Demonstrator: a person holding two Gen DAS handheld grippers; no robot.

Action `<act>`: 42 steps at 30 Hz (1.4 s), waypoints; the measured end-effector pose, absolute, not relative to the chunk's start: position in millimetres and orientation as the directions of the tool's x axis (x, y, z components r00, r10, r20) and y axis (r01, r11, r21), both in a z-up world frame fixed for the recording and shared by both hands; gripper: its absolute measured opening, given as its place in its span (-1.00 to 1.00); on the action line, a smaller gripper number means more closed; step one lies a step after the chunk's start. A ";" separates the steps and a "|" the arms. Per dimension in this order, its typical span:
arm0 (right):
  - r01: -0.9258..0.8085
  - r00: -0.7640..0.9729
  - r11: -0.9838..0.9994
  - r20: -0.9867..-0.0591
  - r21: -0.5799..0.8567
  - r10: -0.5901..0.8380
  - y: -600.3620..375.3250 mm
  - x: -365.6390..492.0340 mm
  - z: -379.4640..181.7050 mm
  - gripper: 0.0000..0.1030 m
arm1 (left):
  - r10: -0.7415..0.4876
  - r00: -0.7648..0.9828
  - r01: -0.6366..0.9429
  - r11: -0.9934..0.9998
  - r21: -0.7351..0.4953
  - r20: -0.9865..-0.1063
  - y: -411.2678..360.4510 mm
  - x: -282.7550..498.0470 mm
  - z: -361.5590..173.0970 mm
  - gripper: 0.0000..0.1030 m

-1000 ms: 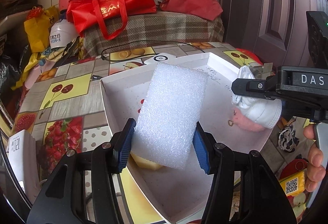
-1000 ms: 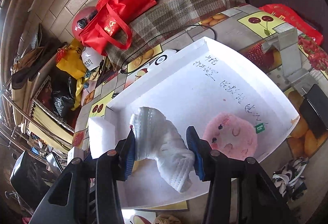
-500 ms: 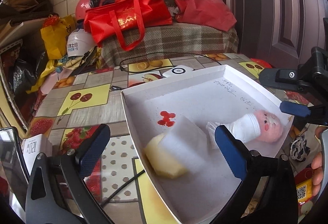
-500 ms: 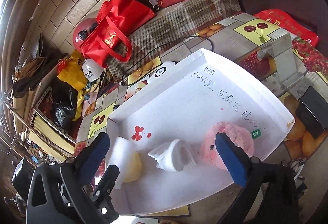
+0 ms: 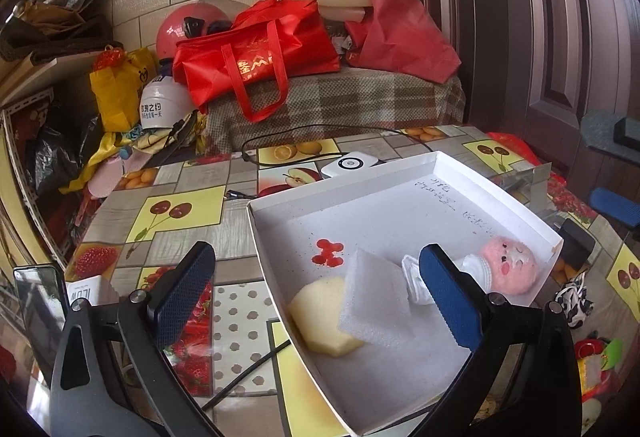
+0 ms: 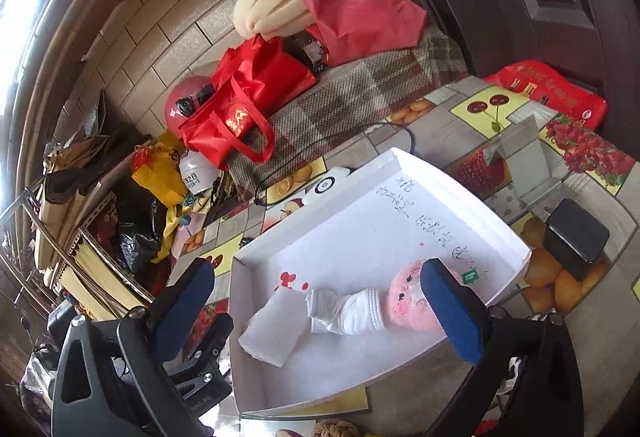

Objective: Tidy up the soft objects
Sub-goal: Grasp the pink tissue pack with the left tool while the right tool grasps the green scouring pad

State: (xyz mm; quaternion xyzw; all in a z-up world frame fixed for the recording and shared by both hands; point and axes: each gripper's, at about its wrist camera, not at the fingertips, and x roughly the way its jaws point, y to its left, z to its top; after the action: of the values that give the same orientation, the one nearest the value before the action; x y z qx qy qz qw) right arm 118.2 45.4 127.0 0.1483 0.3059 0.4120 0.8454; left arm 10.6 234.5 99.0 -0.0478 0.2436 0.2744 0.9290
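A shallow white box (image 5: 500, 189) lies on the fruit-patterned table. Inside it a white foam block (image 5: 372, 297) leans on a yellow sponge (image 5: 316, 313). Beside them lie a white sock (image 5: 412, 277) and a pink plush face (image 5: 508, 269). My left gripper (image 5: 314, 251) hovers over the box's near left corner, wide open and empty. In the right wrist view the foam block (image 6: 276, 325), sock (image 6: 348, 309) and plush (image 6: 408, 301) rest in the box (image 6: 472, 205). My right gripper (image 6: 316, 269) is held above them, wide open and empty.
A black cable (image 5: 328, 131) and a white round device (image 5: 350, 163) lie behind the box. A black case (image 6: 576, 237) and a grey stand (image 6: 524, 153) sit to its right. A red bag (image 5: 256, 61), helmets and foam rolls are piled at the back.
Both grippers opened. The foam block dropped from the left one and the sock from the right one into the box. Both grippers then drew back and up.
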 end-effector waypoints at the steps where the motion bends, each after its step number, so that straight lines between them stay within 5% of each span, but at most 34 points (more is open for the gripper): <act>1: -0.612 0.498 0.615 -0.362 0.497 0.788 38.8 113.0 132.4 1.00 | 0.490 0.734 -0.534 0.844 0.047 -0.471 233.1 9.2 101.4 1.00; 9: -0.592 0.671 0.633 -0.129 0.499 0.730 -31.6 82.3 163.3 1.00 | 0.503 0.762 -0.527 0.848 0.061 -0.407 216.7 -5.3 124.6 1.00; 17: -0.608 0.679 0.720 -0.251 0.334 0.690 -66.2 81.7 135.5 1.00 | 0.443 0.800 -0.457 0.887 0.068 -0.405 190.8 -27.1 129.1 1.00; 31: -0.773 0.434 0.618 -0.591 0.143 0.680 -115.2 58.1 59.1 1.00 | 0.153 0.708 -0.227 0.974 -0.018 -0.690 142.7 -110.1 32.0 0.99; 38: -0.794 0.370 0.600 -0.710 0.093 0.599 -108.5 31.9 25.2 1.00 | 0.193 0.650 -0.202 0.976 0.077 -0.735 115.4 -111.8 14.1 0.99; 42: -0.790 0.391 0.612 -0.744 0.031 0.542 -105.8 23.2 16.0 1.00 | 0.177 0.623 -0.223 0.974 0.044 -0.762 125.4 -110.1 8.5 0.65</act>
State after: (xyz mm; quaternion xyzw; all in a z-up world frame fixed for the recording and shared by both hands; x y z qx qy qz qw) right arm 23.2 -105.8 16.0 -0.1668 0.3720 0.4078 0.8170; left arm -110.1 125.4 8.5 -0.0276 0.4200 0.1111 0.9003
